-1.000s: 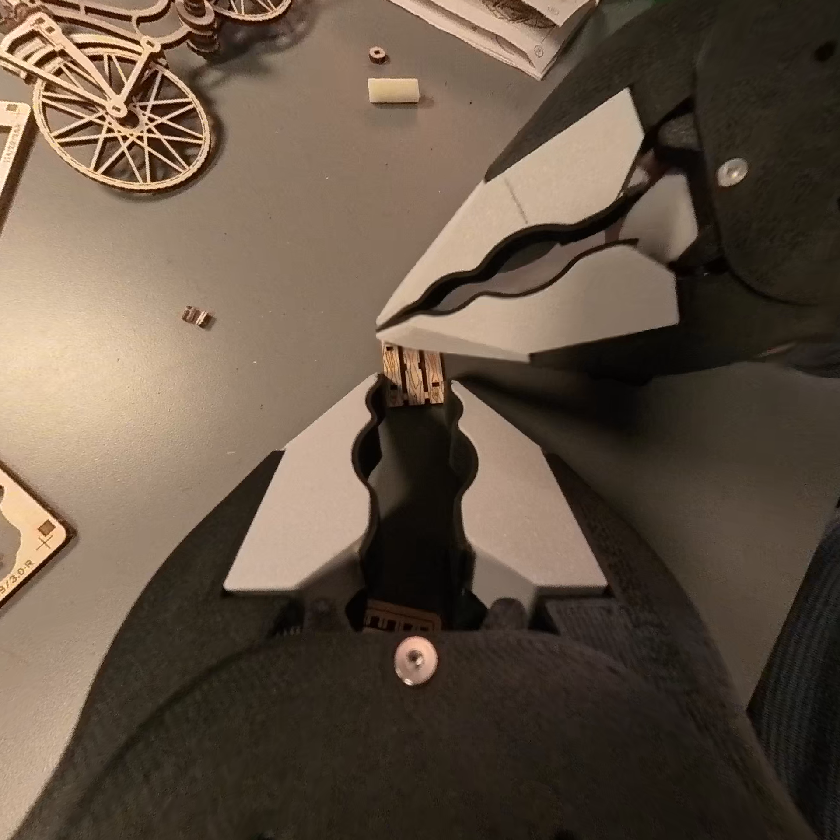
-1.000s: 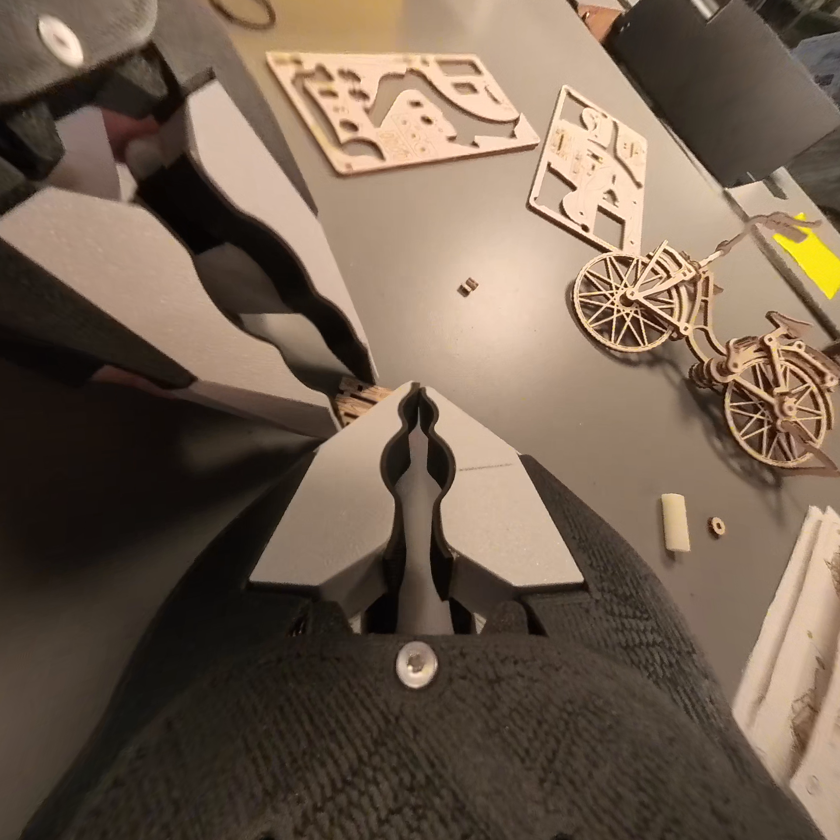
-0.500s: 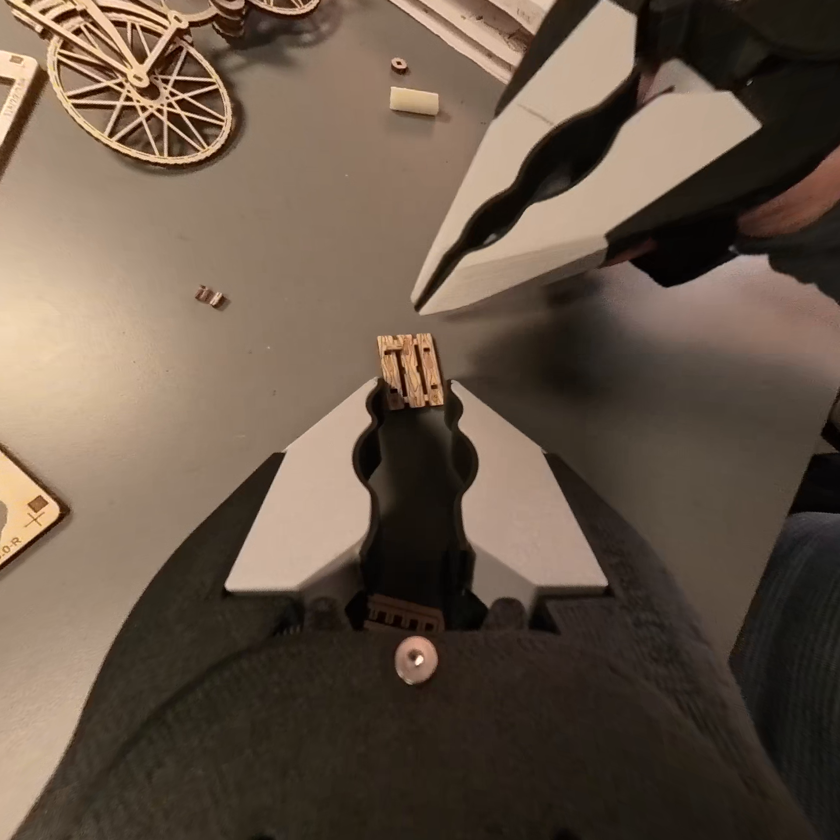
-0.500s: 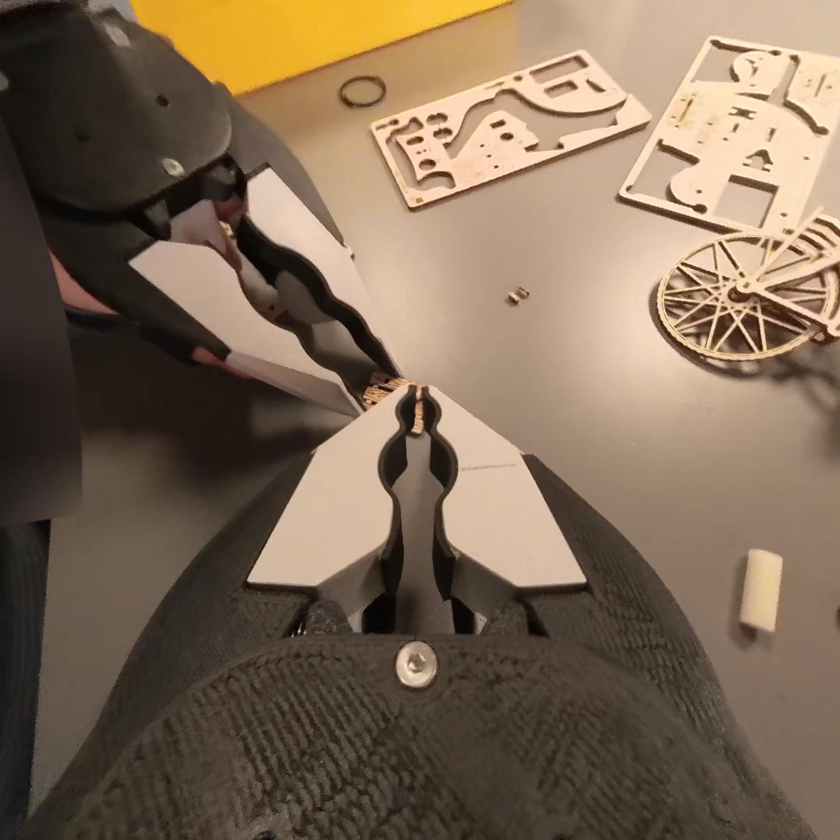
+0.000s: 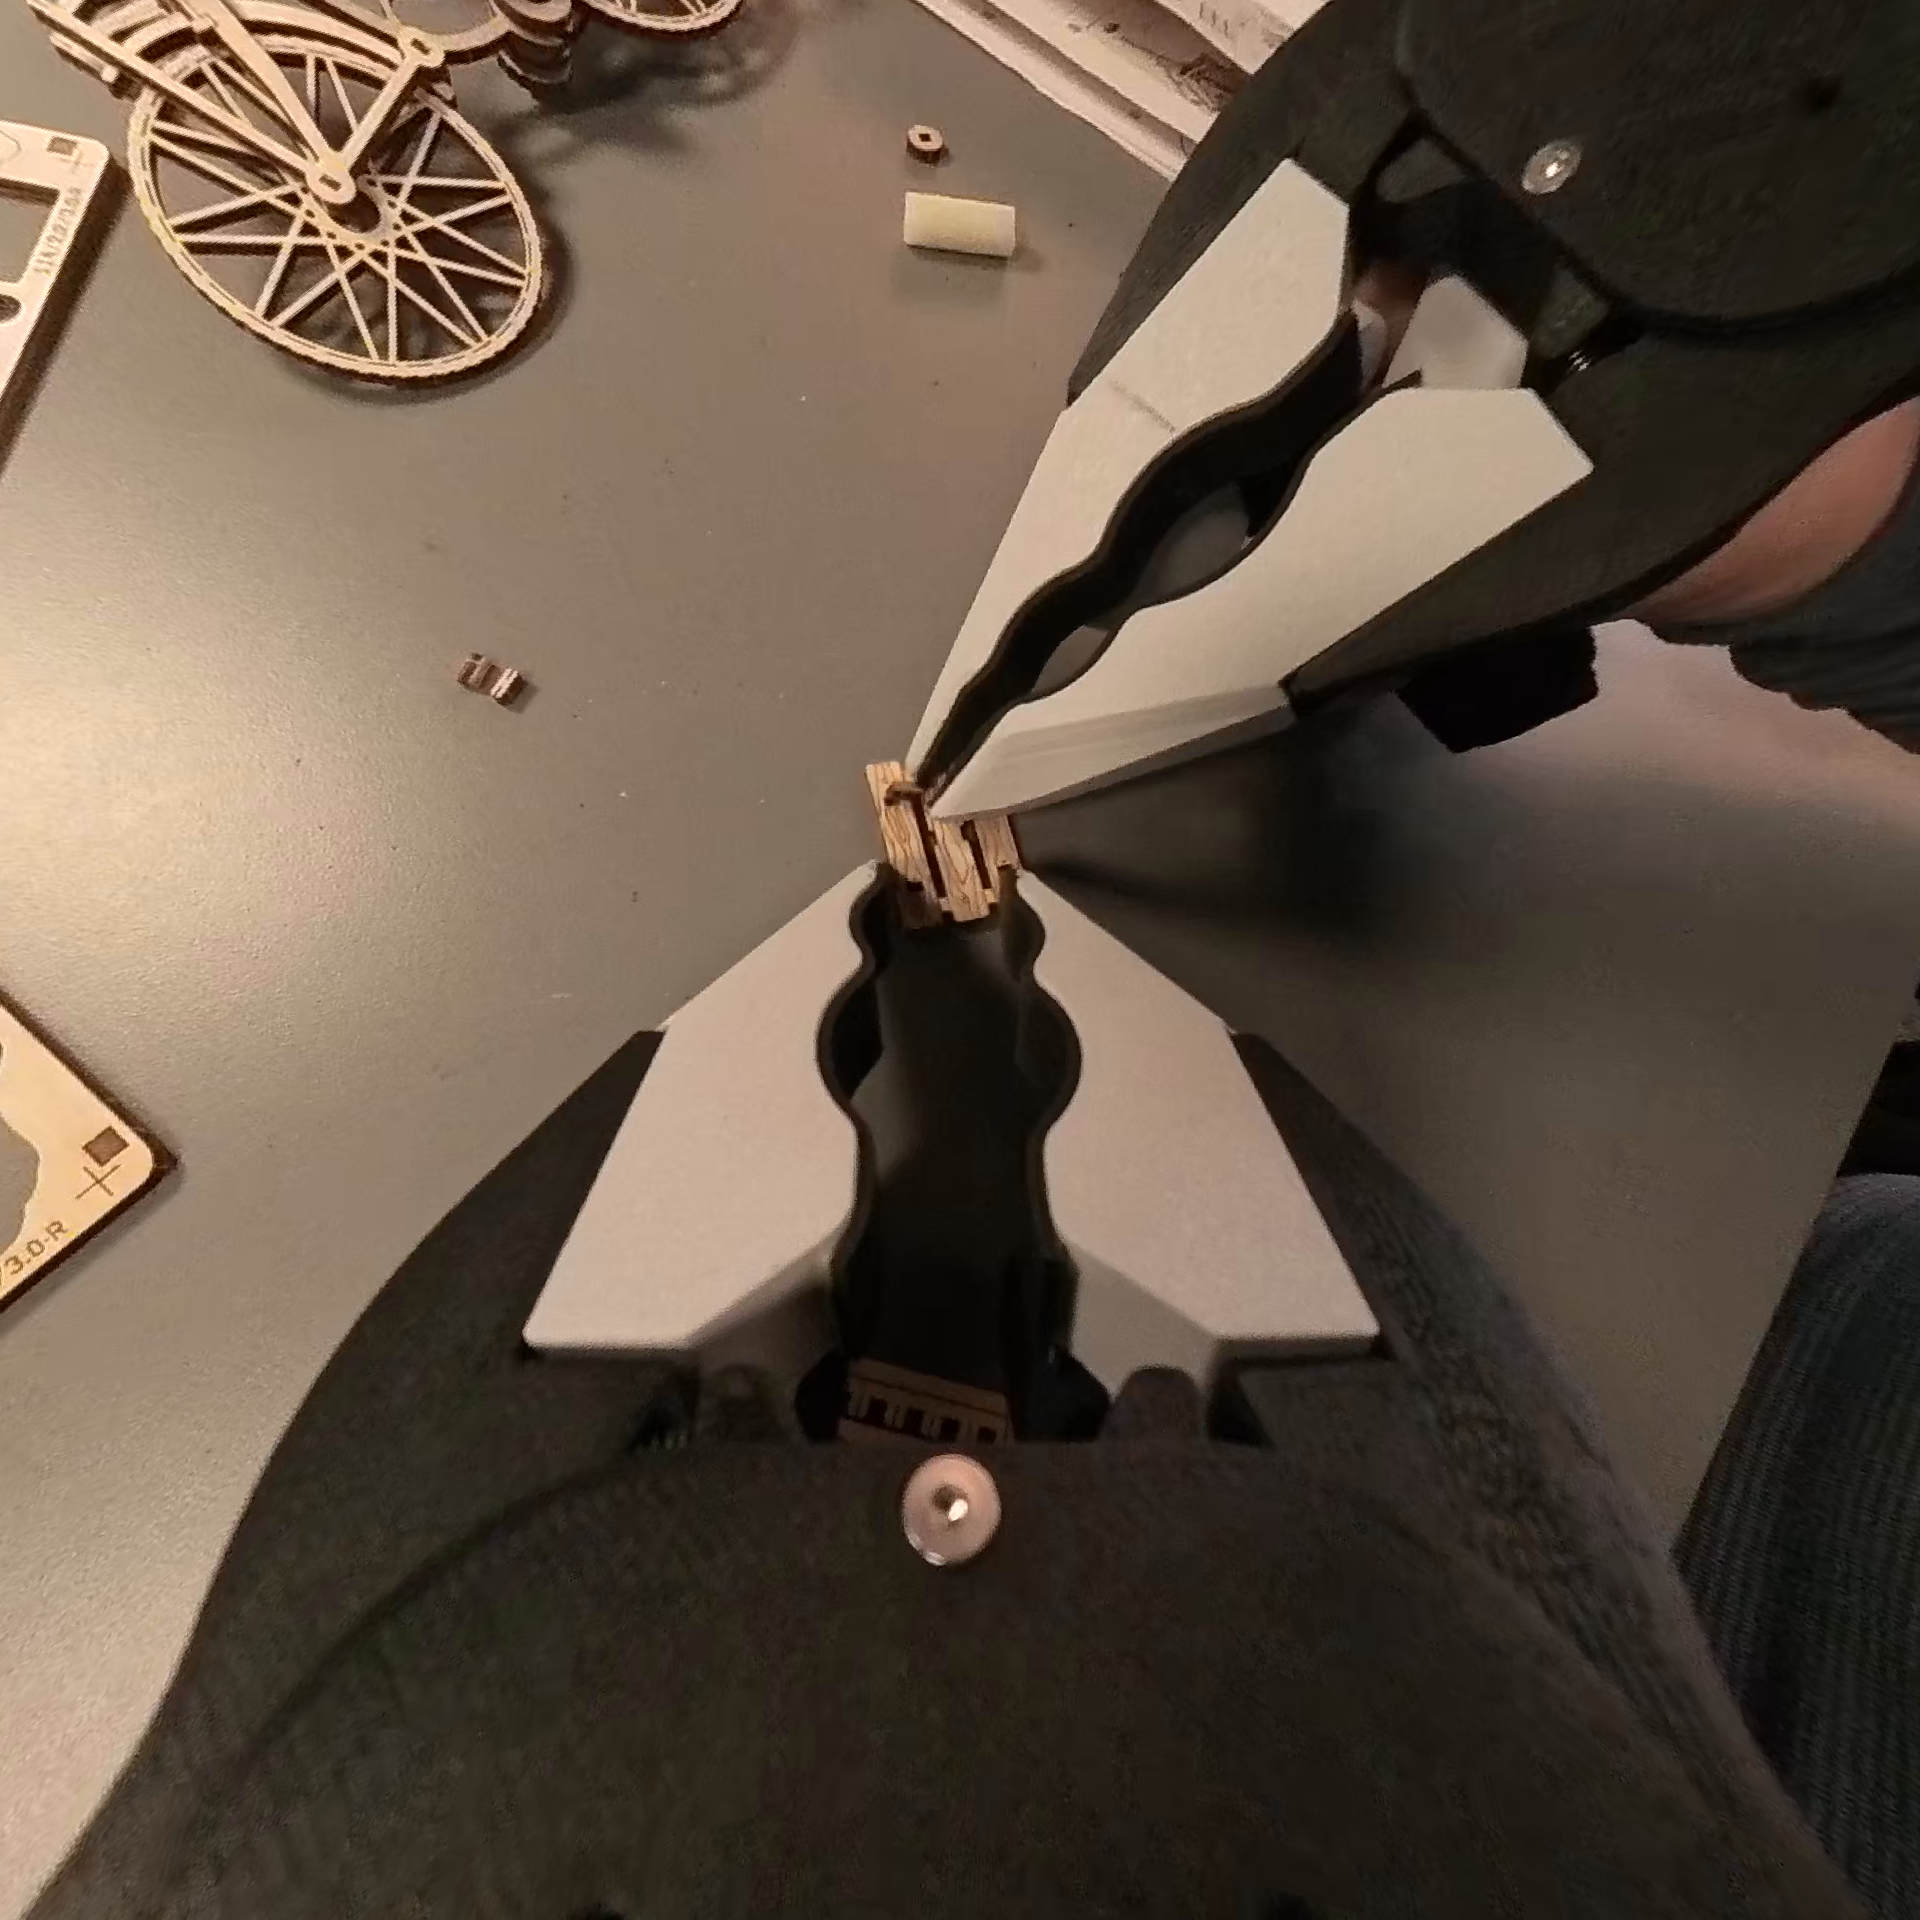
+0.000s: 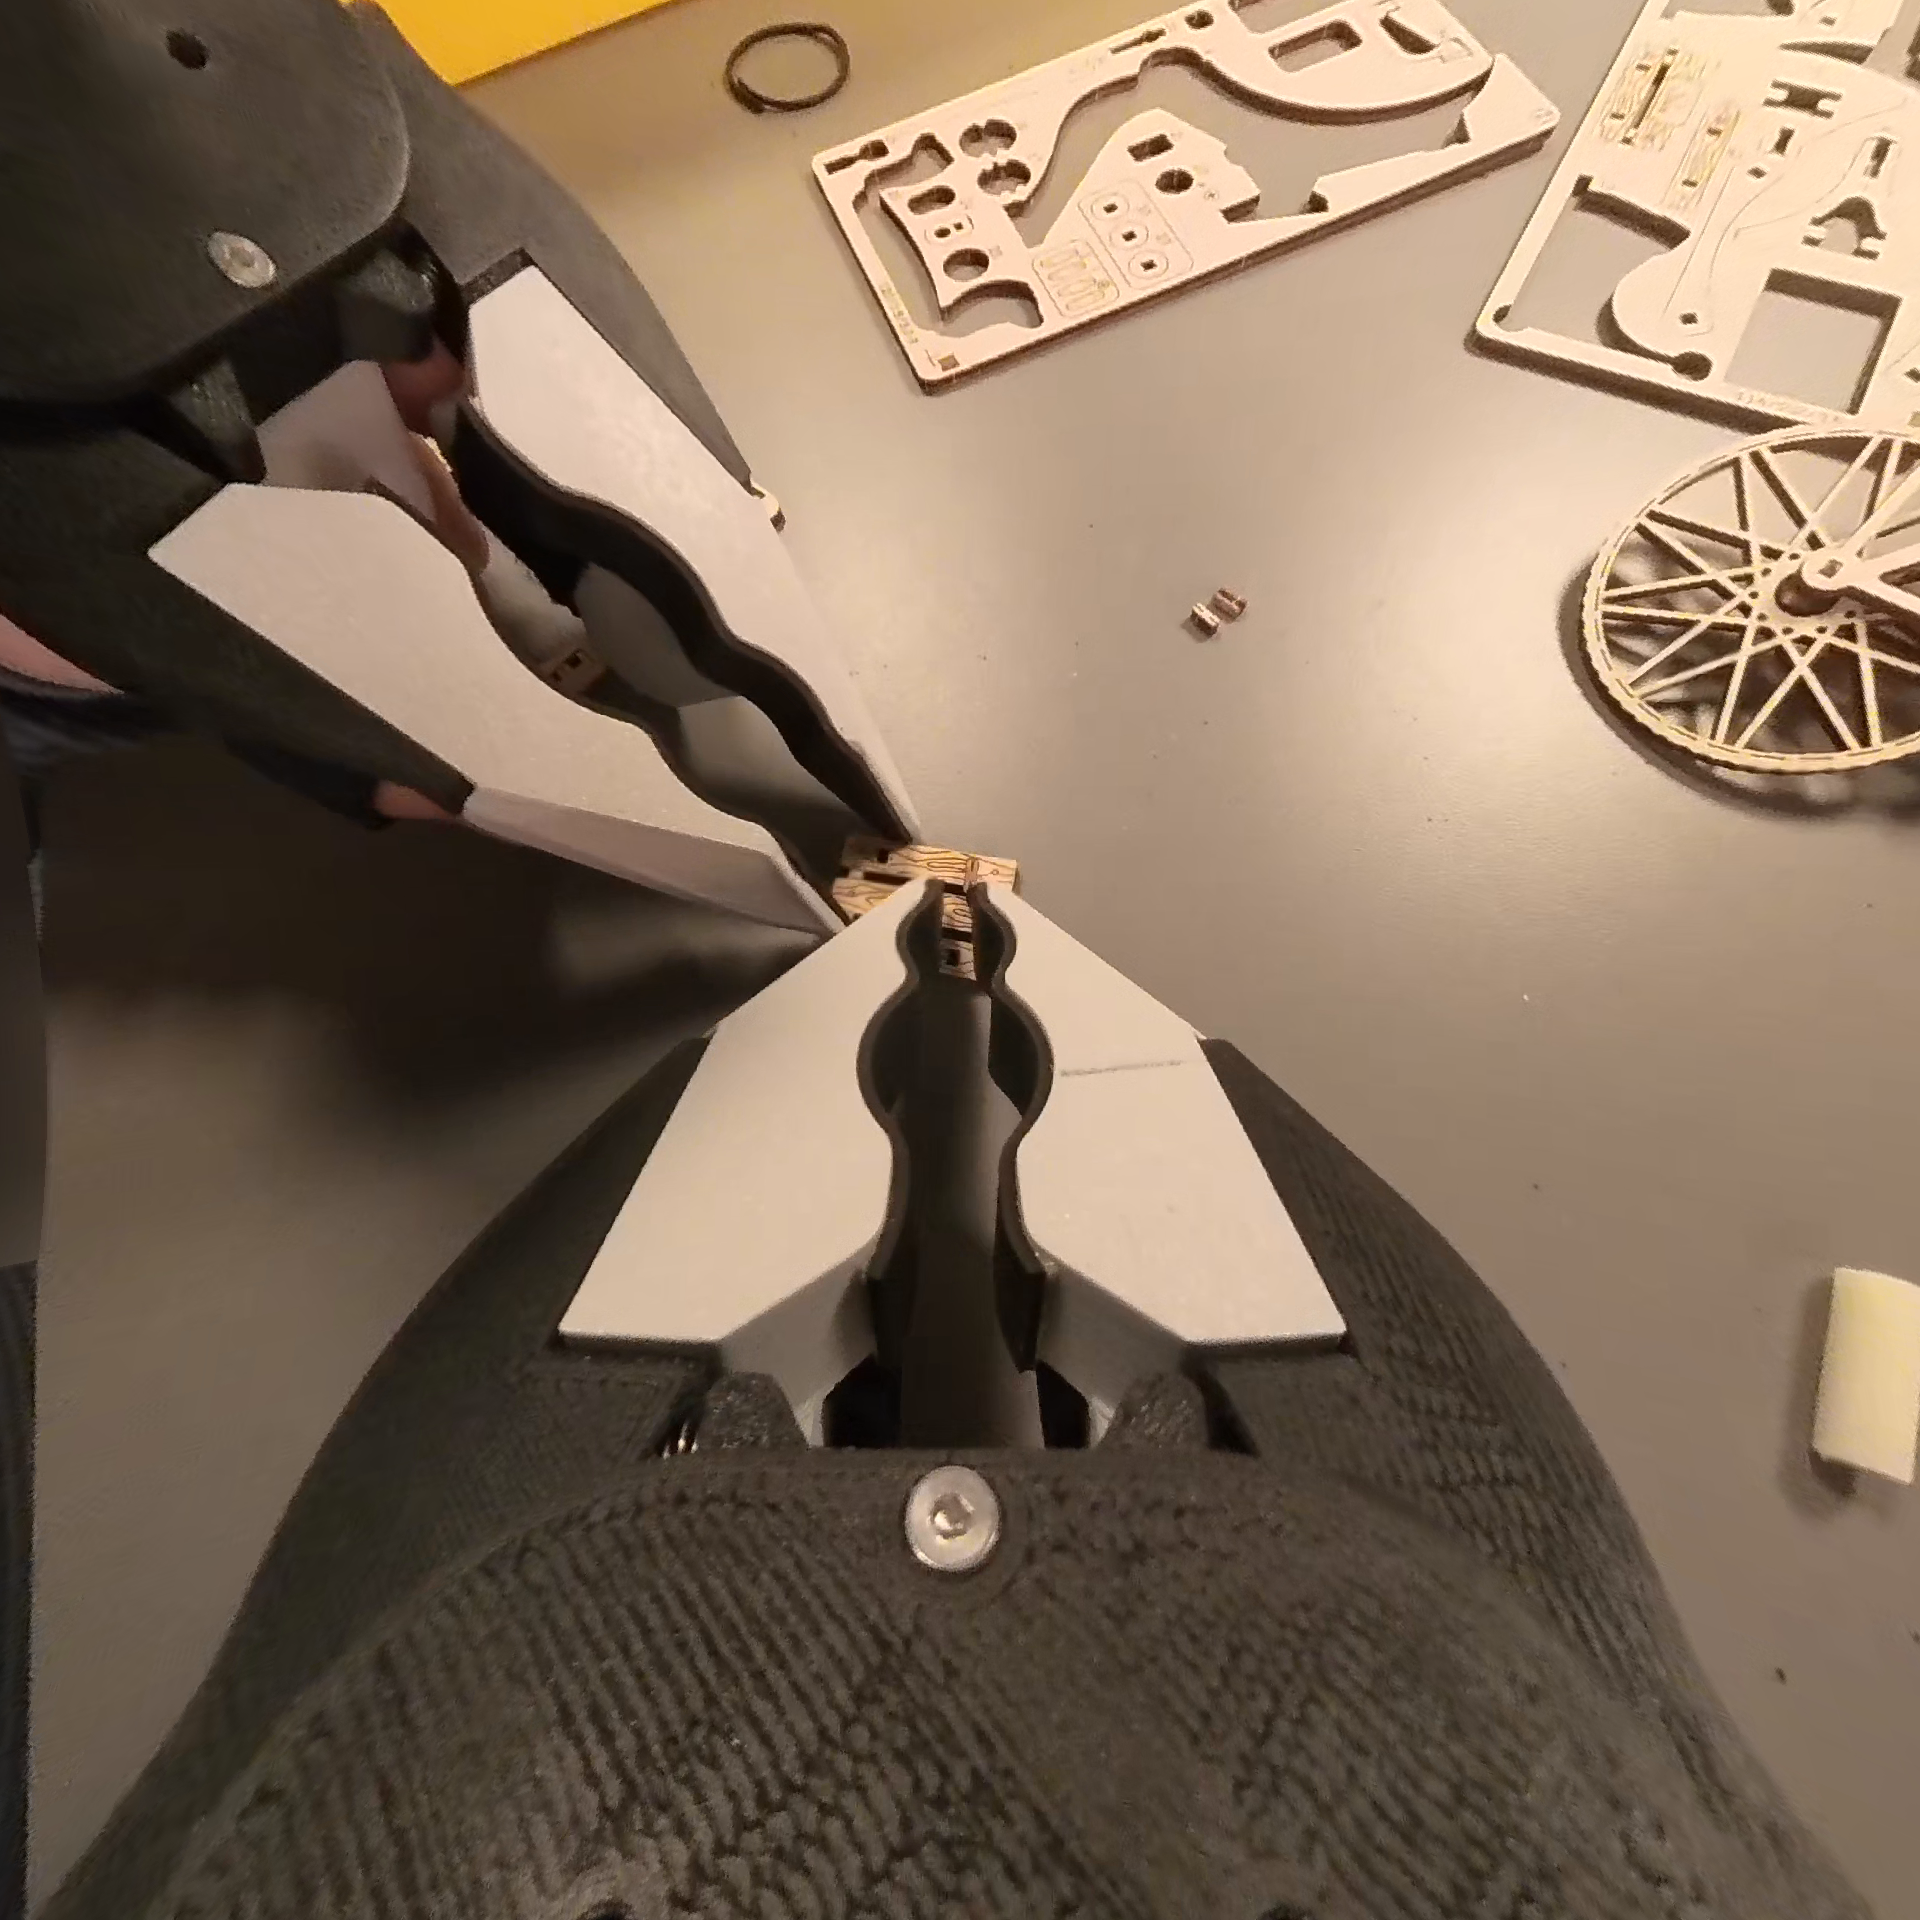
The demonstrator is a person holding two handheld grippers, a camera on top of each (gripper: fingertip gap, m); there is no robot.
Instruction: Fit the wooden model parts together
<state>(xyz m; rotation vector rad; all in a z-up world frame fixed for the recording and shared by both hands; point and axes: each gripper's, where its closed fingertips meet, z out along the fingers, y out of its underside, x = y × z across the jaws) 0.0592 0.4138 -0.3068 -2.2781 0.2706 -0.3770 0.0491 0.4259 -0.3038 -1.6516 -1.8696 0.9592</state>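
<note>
A small slatted wooden part (image 5: 933, 844) is held in my left gripper (image 5: 945, 891), which is shut on it above the grey table. My right gripper (image 5: 928, 787) comes in from the upper right, its tips touching the top of that part. In the right wrist view my right gripper (image 6: 961, 899) is shut on a thin small wooden piece (image 6: 956, 933) pressed against the slatted part (image 6: 920, 864). The left gripper (image 6: 871, 871) reaches in there from the upper left. How far the thin piece sits in the part is hidden by the fingertips.
A wooden bicycle model (image 5: 343, 208) (image 6: 1766, 623) lies on the table. Two cut-out plywood sheets (image 6: 1174, 177) (image 6: 1714, 229) lie beyond. A tiny dark link (image 5: 490, 675), a pale block (image 5: 958, 221), a small washer (image 5: 924, 143), a black ring (image 6: 787, 64) and paper sheets (image 5: 1091, 62) lie around. Both grippers' tips are close together, under 4 cm apart.
The right gripper was at the slatted part, drew back up and to the right, and has now come back to touch it. The left gripper has kept its hold.
</note>
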